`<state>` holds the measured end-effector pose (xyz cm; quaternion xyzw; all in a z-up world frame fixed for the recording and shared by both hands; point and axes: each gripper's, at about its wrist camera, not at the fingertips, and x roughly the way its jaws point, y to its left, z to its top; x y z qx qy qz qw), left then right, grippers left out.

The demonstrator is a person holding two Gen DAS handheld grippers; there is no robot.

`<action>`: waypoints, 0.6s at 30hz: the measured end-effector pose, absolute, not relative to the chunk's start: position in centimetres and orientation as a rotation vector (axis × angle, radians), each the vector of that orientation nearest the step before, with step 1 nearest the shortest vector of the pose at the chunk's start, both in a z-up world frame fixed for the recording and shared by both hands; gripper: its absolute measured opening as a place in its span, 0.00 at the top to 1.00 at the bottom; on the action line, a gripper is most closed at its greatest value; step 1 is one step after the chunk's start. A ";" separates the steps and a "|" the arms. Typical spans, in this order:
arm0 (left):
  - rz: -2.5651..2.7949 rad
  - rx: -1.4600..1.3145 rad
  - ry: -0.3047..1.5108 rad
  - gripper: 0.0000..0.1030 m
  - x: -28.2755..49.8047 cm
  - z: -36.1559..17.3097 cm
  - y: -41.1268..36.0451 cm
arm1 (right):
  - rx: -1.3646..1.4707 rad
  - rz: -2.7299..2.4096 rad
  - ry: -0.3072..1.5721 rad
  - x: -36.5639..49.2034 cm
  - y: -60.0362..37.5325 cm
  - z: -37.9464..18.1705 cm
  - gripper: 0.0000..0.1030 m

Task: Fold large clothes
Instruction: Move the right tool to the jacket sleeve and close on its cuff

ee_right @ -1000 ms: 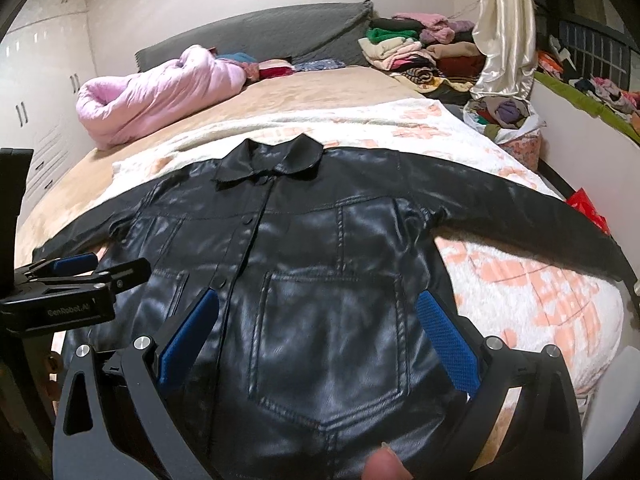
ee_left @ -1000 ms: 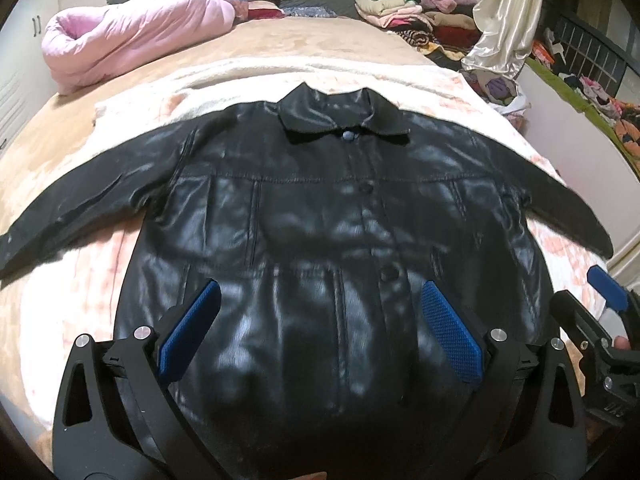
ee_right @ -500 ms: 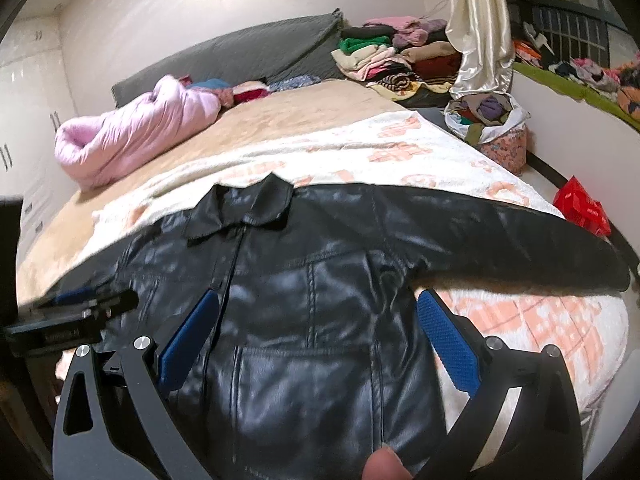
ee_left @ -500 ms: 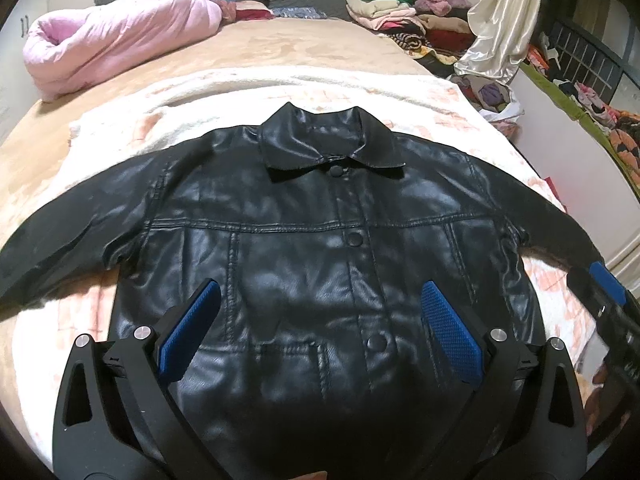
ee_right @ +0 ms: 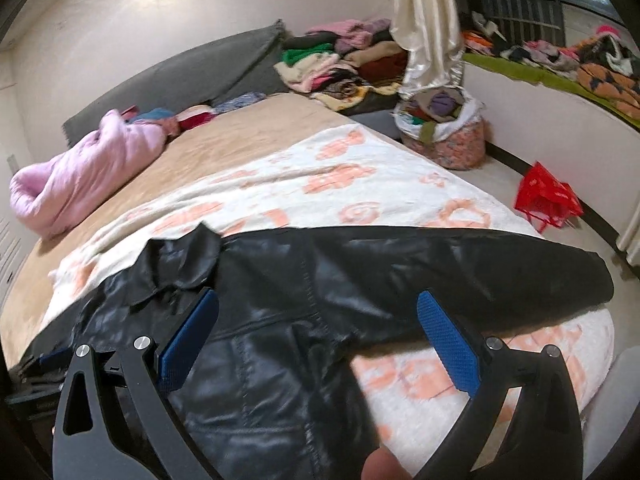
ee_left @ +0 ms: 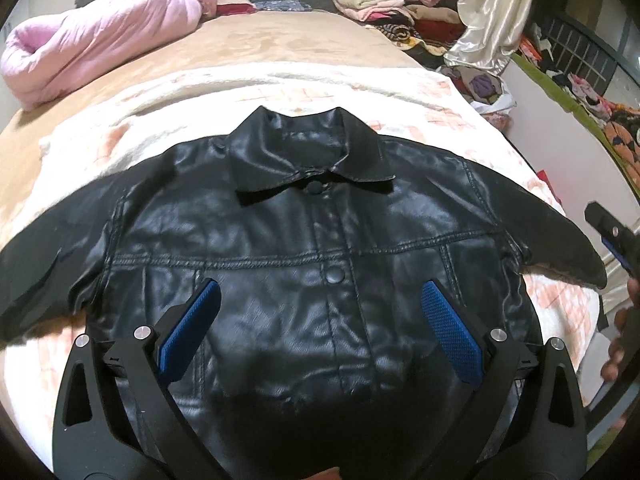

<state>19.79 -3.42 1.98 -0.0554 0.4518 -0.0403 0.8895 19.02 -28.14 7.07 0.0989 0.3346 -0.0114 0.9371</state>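
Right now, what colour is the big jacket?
Shiny black jacket; clearest in the left wrist view.

The left gripper (ee_left: 320,320) hangs with its jaws spread wide, blue pads (ee_left: 190,330) facing each other across an empty gap, nothing clasped between them. The right gripper (ee_right: 318,334) is likewise wide apart and holds nothing, its blue pads (ee_right: 448,344) angled outward. In the left wrist view the right gripper shows at the right edge as a dark tip, with the fingers of the person's hand (ee_left: 620,340) curled just below it. A fingertip (ee_right: 382,466) shows at the bottom edge of the right wrist view.
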 end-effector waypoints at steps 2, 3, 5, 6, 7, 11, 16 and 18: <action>-0.097 -0.105 0.941 0.09 20.3 1.9 -3.8 | 0.225 -0.054 0.689 20.0 -29.1 6.9 0.04; -0.113 -0.104 0.945 0.09 20.6 1.7 -4.0 | 0.246 -0.069 0.688 20.5 -29.8 6.8 0.04; -0.163 -0.094 0.966 0.09 21.4 1.3 -4.5 | 0.278 -0.096 0.675 21.4 -31.0 6.5 0.04; -0.171 -0.089 0.967 0.09 21.7 1.1 -4.7 | 0.288 -0.104 0.670 21.7 -31.5 6.3 0.04; -0.171 -0.080 0.968 0.09 22.0 0.9 -4.9 | 0.291 -0.123 0.664 22.1 -32.0 6.0 0.04; -0.170 -0.074 0.967 0.09 23.0 0.3 -4.9 | 0.277 -0.225 0.668 23.2 -34.2 4.5 0.04; -0.154 -0.068 0.968 0.09 24.1 -0.5 -4.6 | 0.341 -0.306 0.685 23.8 -37.6 2.9 0.04; -0.151 -0.071 0.971 0.09 24.5 -0.9 -4.5 | 0.360 -0.340 0.684 23.7 -39.0 2.4 0.04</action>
